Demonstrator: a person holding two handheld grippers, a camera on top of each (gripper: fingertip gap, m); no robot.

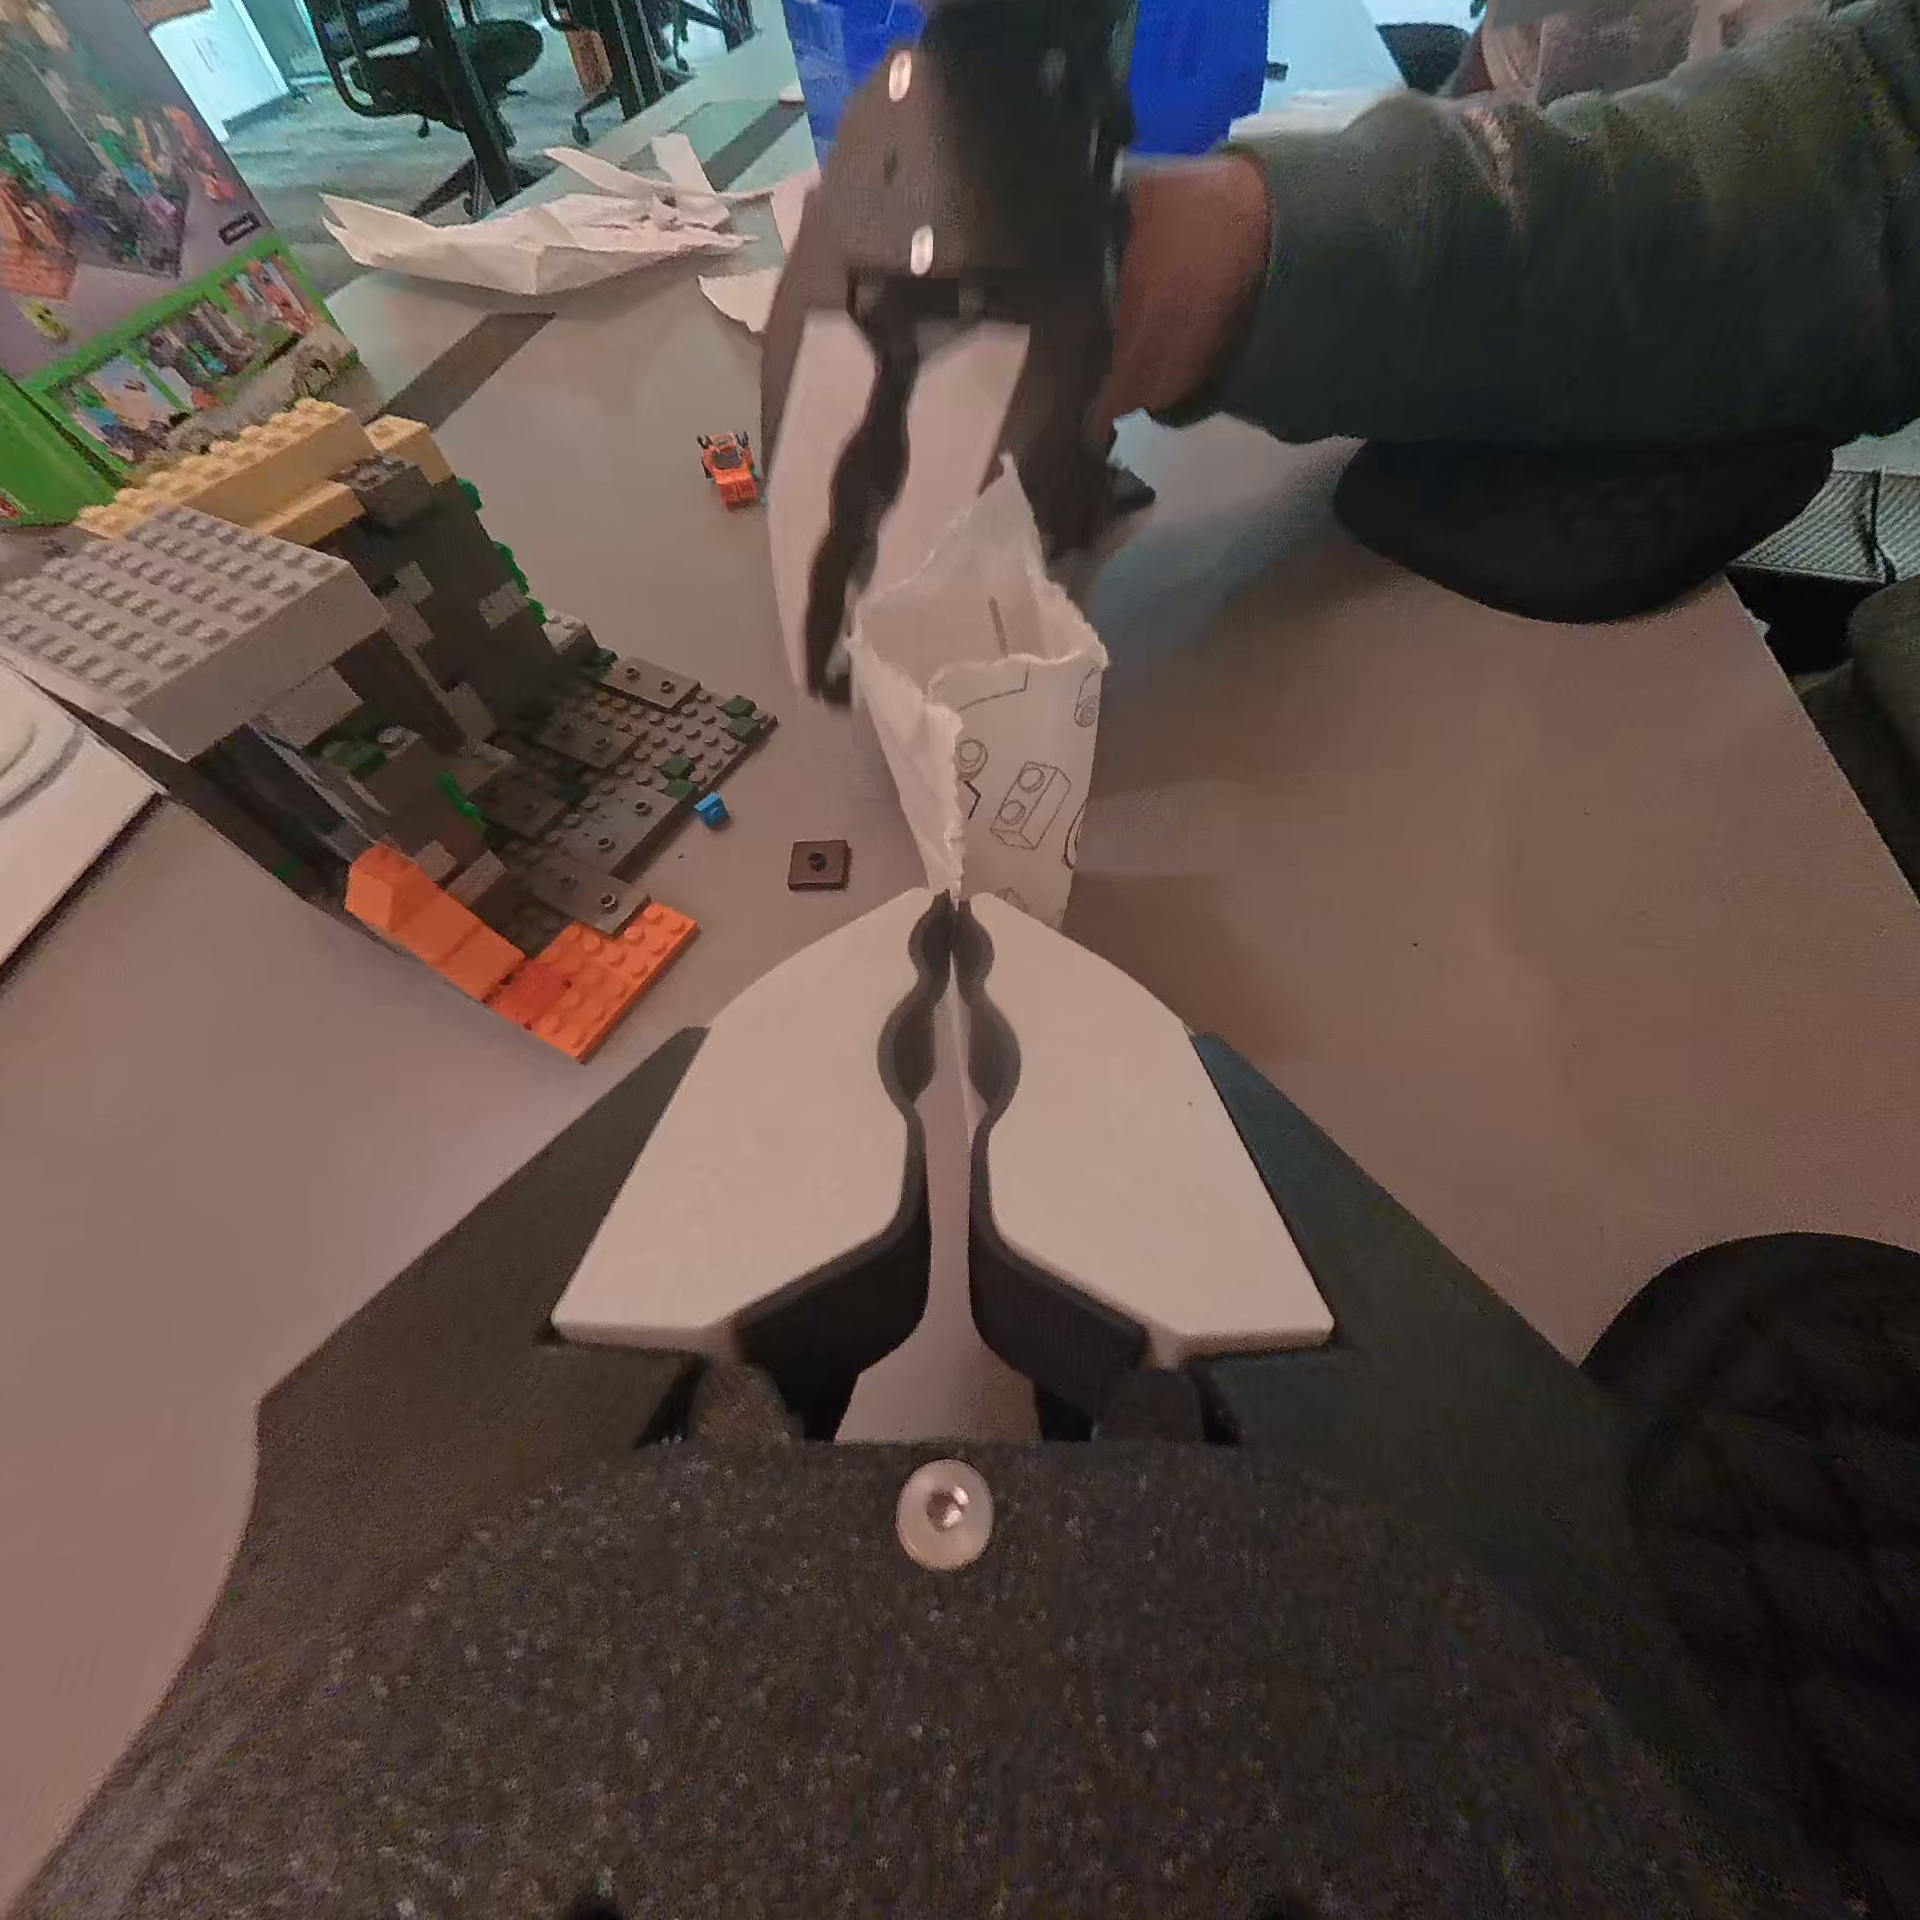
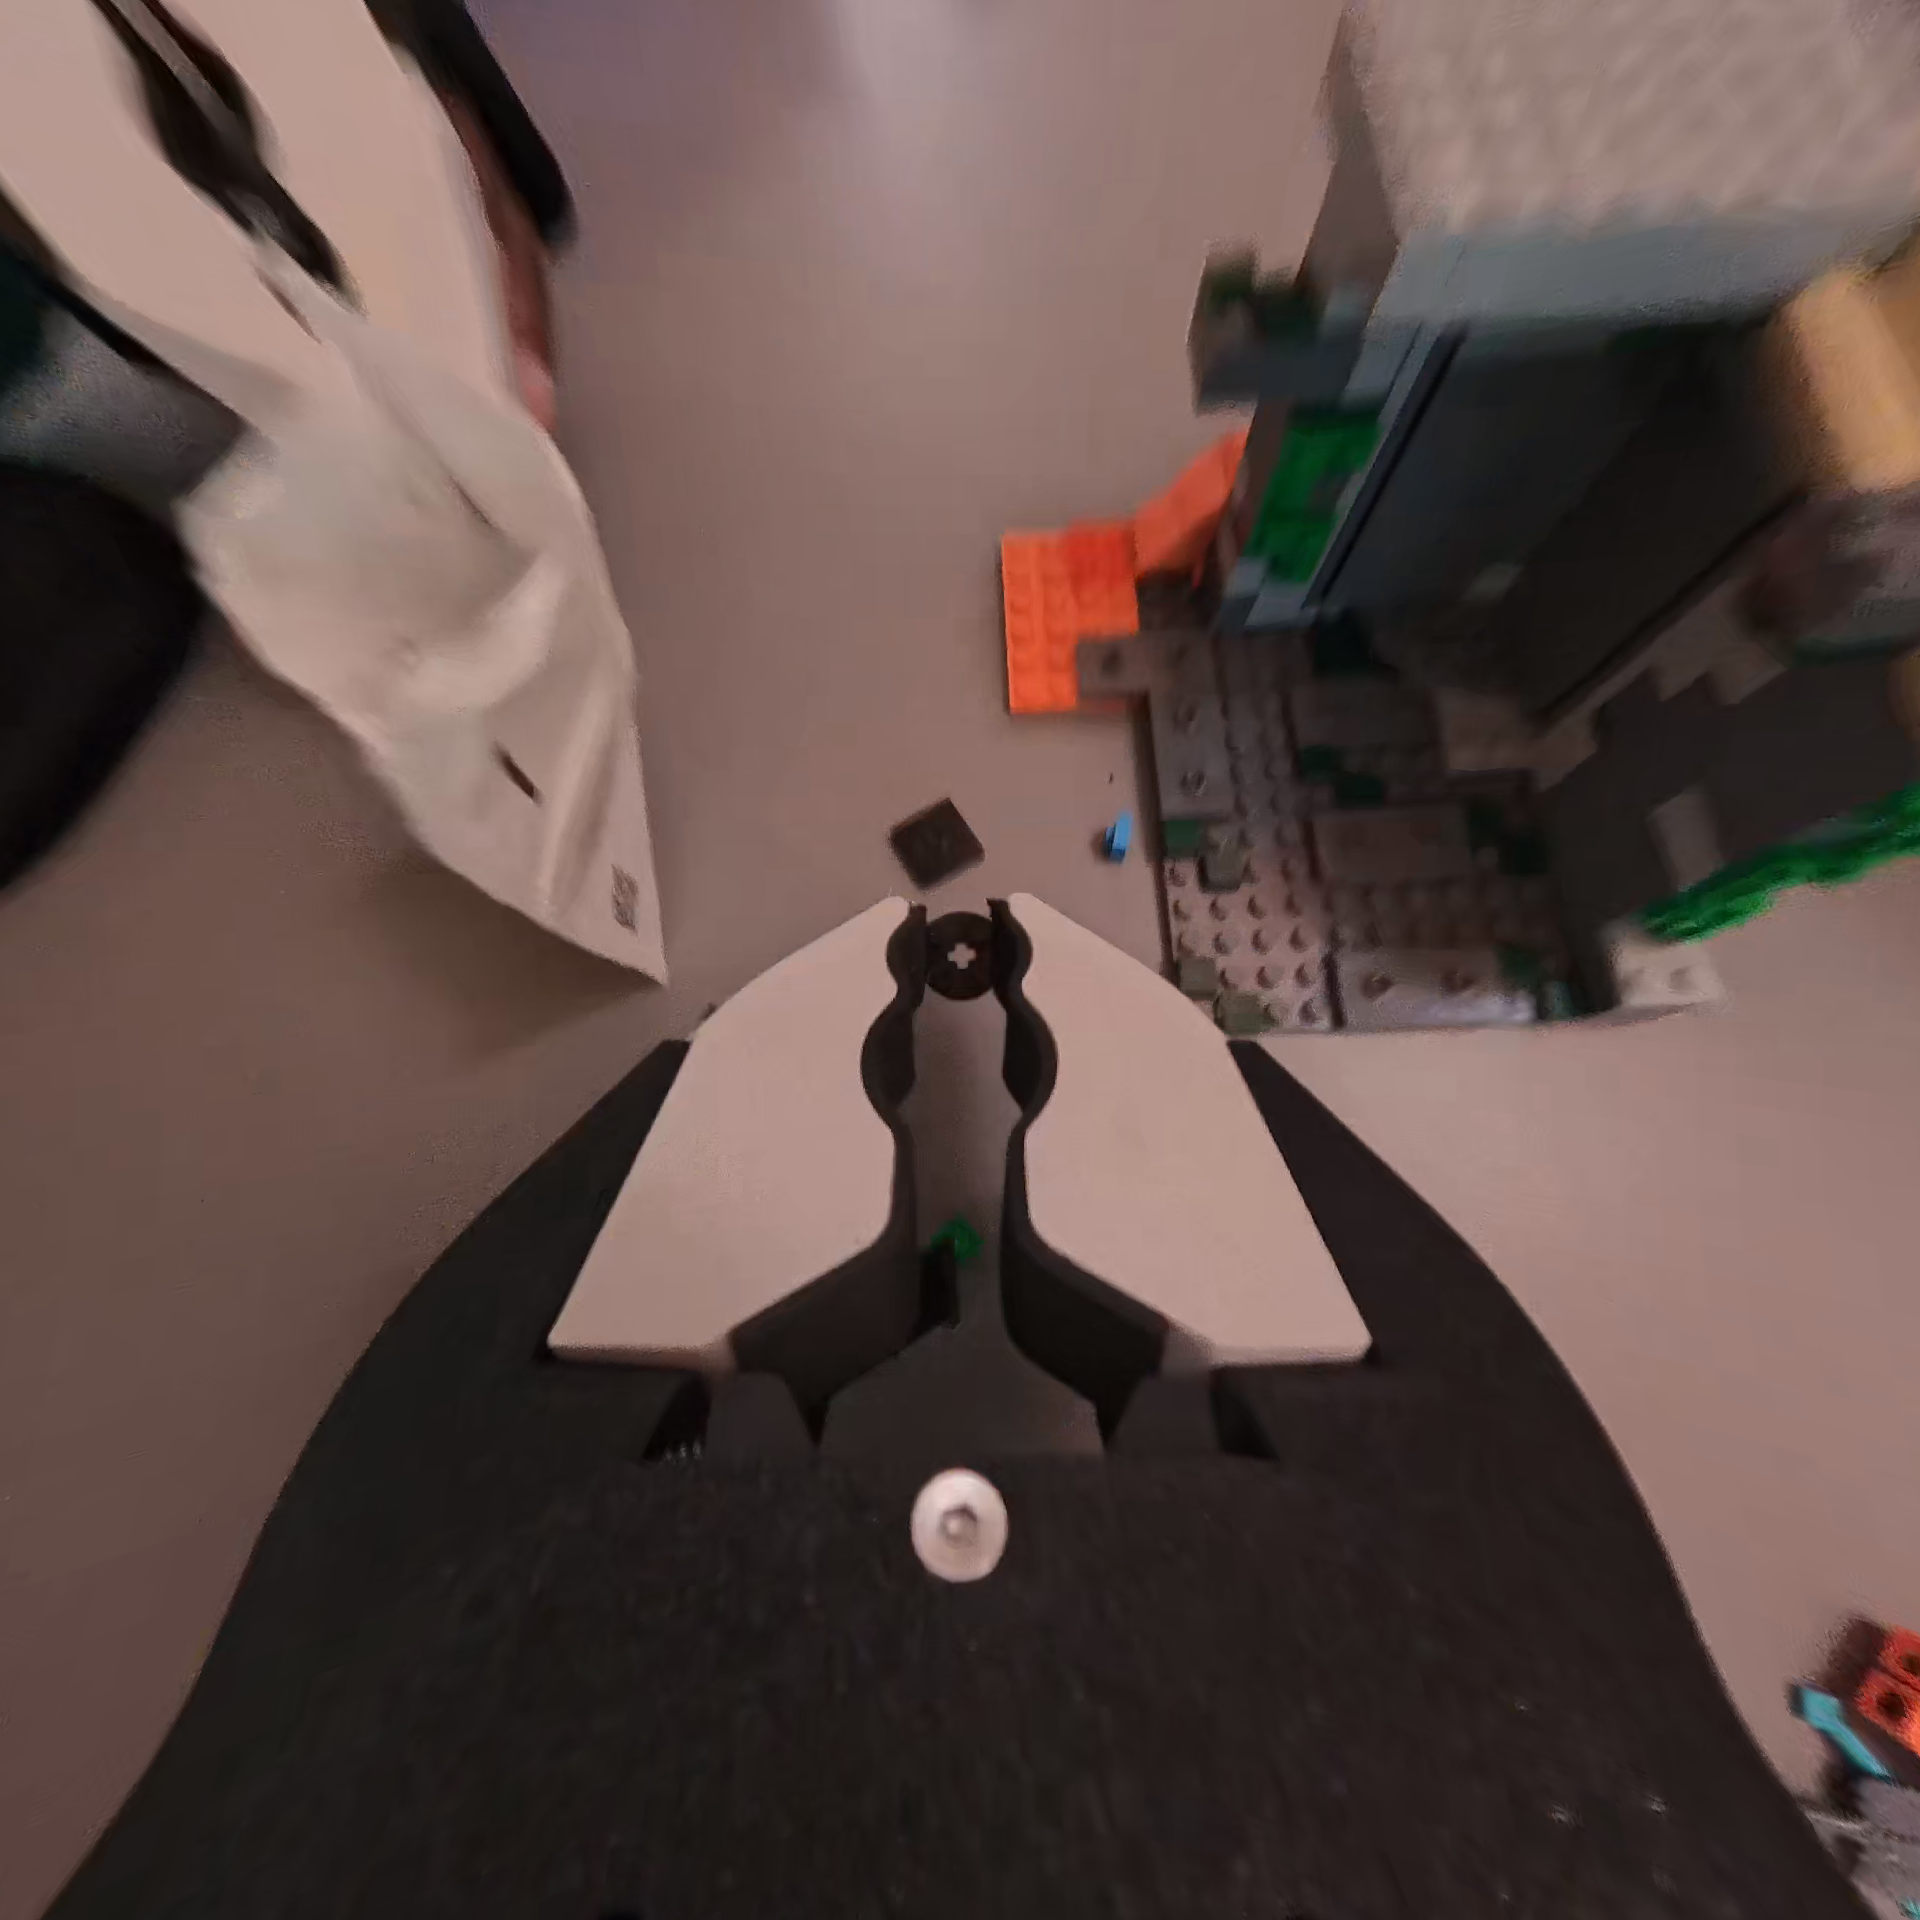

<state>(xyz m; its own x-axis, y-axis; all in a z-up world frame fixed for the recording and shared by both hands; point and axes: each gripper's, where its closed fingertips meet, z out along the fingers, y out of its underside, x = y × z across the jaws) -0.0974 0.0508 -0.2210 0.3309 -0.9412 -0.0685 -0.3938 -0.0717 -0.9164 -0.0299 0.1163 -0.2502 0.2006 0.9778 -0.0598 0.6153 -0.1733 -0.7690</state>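
White paper bag [image 1: 1023, 727] with torn top edge and printed brick outlines stands upright at centre of the left wrist view, on the grey table [image 1: 1455, 831]. We note the left gripper [image 1: 953, 912] with fingers closed on the bag's lower torn edge; paper runs down between the pads.

Right gripper [image 2: 958, 935]: in its own view the fingers are closed around a small round black piece with a cross-shaped hole [image 2: 958, 956], both pads [image 2: 904, 951] touching its sides. In the left wrist view this gripper appears at upper centre, blurred, hanging just beside the bag's open mouth, held by a hand [image 1: 1174, 291] in a grey-green sleeve.

Just beyond the right fingertips in the right wrist view lies a flat dark square tile [image 2: 935, 840] on the table, and right of it a tiny blue brick [image 2: 1117, 836]. A brick-built model with grey, dark and orange plates [image 1: 416, 748] fills the left of the left wrist view. A small orange figure [image 1: 732, 470] sits farther up, crumpled white paper [image 1: 540, 234] at upper left, and a colourful printed box [image 1: 135, 260] at far left.
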